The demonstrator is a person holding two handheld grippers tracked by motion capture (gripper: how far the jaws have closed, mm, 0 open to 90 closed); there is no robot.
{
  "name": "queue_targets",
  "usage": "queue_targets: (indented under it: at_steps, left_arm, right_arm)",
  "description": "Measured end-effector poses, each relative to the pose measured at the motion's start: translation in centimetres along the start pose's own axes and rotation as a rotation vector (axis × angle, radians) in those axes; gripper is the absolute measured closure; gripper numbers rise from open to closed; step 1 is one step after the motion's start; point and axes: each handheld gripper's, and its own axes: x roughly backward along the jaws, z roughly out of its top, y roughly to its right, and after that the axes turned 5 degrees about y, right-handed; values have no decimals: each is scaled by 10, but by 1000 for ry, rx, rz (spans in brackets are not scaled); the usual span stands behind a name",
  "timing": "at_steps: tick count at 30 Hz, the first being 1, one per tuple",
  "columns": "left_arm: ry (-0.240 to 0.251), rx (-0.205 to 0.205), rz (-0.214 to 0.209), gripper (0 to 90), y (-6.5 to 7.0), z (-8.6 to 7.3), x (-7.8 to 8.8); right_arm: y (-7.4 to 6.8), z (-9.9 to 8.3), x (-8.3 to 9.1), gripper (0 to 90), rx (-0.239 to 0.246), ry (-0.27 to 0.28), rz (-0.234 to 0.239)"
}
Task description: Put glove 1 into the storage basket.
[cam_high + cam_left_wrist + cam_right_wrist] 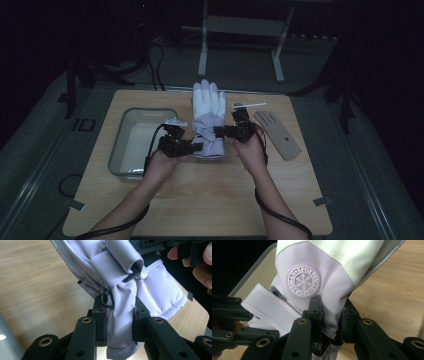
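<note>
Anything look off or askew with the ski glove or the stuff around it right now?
Nothing damaged or spilled. The lilac ski glove is bunched at its cuff, pinched from both sides by the left gripper and right gripper, with its wrist strap flapping loose. The tan glove lies flat beside it, and the clear tray sits square.

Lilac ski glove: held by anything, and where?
Yes. Left hand-held gripper and right hand-held gripper each pinch the padded lilac-and-white ski glove at opposite cuff edges.
</note>
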Motion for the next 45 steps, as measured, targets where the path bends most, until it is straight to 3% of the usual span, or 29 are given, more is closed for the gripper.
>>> queue_targets:
  at_steps: [16, 31, 38, 45]
  left_arm:
    - [3, -1, 54, 714, -34, -4, 56]
    - [-17, 43, 111, 714, -76, -26, 109]
    - [-36, 60, 128, 713, -92, -36, 125]
    - [-80, 69, 134, 713, -103, -48, 128]
  right_arm:
    - [-51, 21, -34, 743, 27, -17, 54]
    - [-106, 27, -86, 742, 63, -65, 102]
    - [-129, 25, -109, 742, 64, -83, 103]
    - [-137, 14, -126, 740, 59, -120, 108]
